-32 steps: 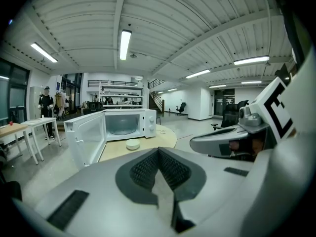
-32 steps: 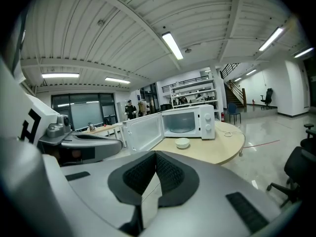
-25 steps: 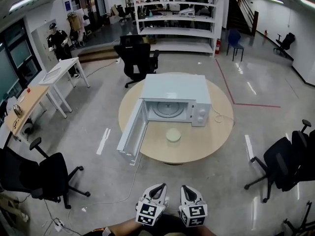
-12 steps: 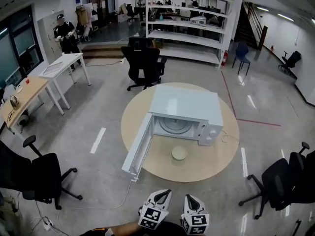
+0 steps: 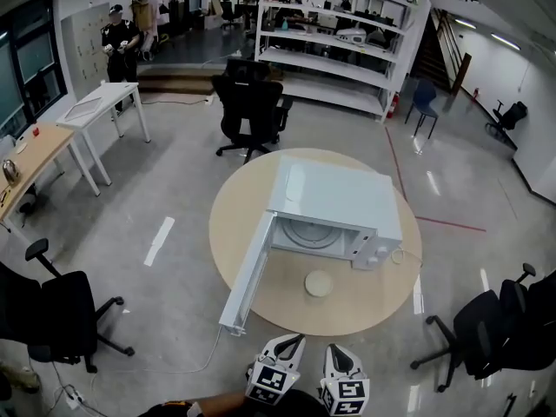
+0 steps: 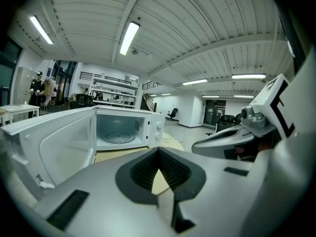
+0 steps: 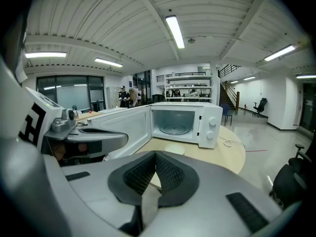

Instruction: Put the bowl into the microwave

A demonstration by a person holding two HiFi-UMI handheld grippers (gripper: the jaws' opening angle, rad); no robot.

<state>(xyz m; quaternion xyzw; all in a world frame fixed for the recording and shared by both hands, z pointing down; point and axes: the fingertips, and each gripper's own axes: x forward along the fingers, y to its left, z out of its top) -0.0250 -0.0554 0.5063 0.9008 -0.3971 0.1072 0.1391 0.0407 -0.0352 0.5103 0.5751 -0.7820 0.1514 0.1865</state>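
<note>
Microwave: the white microwave sits on a round wooden table. Its door is swung wide to the left, and the cavity shows a glass turntable.
Bowl: the pale, shallow bowl rests on the tabletop just in front of the open cavity, outside the microwave and not touching it. What it holds cannot be told.
Left gripper: the left gripper hangs low at the near side, off the table, with its jaws pressed together on nothing.
Right gripper: the right gripper is just beside the left one, also clenched with nothing between its jaws. It is well apart from the bowl.
Edges: the door's free end reaches out past the table's near-left rim. Bare tabletop lies in front of and to the right of the bowl.
Open room: grey floor lies between the grippers and the table. One black office chair stands to the left, another behind the table, and another to the right.
Count: one microwave, one bowl, one table, two grippers, and at least three black chairs.
</note>
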